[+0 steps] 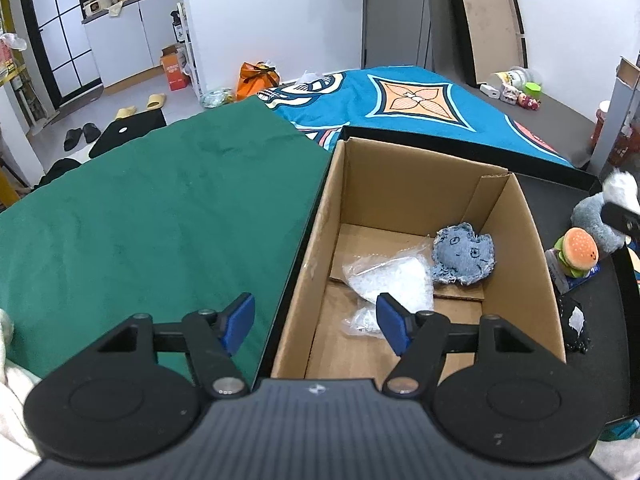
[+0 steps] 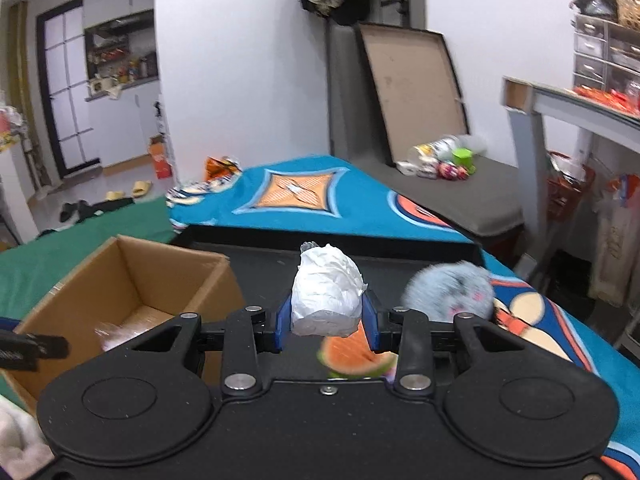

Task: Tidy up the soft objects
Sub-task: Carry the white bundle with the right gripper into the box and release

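An open cardboard box [image 1: 404,184] holds a blue denim plush [image 1: 464,258] and a clear plastic bag [image 1: 386,280]. My left gripper [image 1: 316,324] hangs open above the box's left wall, with nothing between its blue pads. My right gripper [image 2: 326,322] is shut on a white crumpled soft bundle [image 2: 326,292], held above the black tray [image 2: 260,268] to the right of the box [image 2: 132,280]. On the tray lie a grey fluffy plush [image 2: 448,292] and a watermelon-slice toy [image 2: 356,360]. A burger plush [image 1: 578,250] sits beside the grey plush [image 1: 592,216].
A green cloth [image 1: 160,208] covers the surface left of the box, and a teal patterned blanket [image 1: 400,100] lies behind it. A small black pouch [image 1: 576,324] rests on the tray near the box's right wall. White fabric [image 1: 12,380] shows at the lower left.
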The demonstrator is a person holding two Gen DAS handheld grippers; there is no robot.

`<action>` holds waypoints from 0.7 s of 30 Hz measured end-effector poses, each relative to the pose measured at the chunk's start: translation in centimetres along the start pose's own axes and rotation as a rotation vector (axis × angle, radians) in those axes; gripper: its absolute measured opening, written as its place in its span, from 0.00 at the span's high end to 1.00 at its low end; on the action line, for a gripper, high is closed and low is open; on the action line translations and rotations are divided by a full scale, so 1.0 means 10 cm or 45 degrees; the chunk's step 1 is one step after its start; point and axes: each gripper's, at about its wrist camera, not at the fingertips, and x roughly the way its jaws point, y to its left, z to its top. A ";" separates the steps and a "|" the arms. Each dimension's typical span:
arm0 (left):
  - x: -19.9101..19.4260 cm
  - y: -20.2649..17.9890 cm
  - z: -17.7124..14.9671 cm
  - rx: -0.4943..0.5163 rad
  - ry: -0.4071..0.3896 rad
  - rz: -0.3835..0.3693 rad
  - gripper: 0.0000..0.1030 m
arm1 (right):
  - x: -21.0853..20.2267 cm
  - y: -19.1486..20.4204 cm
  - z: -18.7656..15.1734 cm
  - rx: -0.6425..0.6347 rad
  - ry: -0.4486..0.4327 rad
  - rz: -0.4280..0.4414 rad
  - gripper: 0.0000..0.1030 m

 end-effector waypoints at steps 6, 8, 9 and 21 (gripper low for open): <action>0.01 0.09 0.02 -0.026 0.003 -0.047 0.53 | 0.01 0.25 0.14 -0.045 -0.032 0.072 0.66; 0.03 0.09 0.04 -0.021 0.000 -0.060 0.60 | 0.02 0.32 0.17 -0.055 -0.037 0.096 0.66; 0.05 0.09 0.04 -0.016 0.003 -0.065 0.62 | 0.02 0.36 0.18 -0.062 -0.038 0.104 0.66; 0.13 0.22 0.05 -0.052 0.039 -0.113 0.89 | 0.09 0.80 0.30 -0.164 -0.059 0.225 0.65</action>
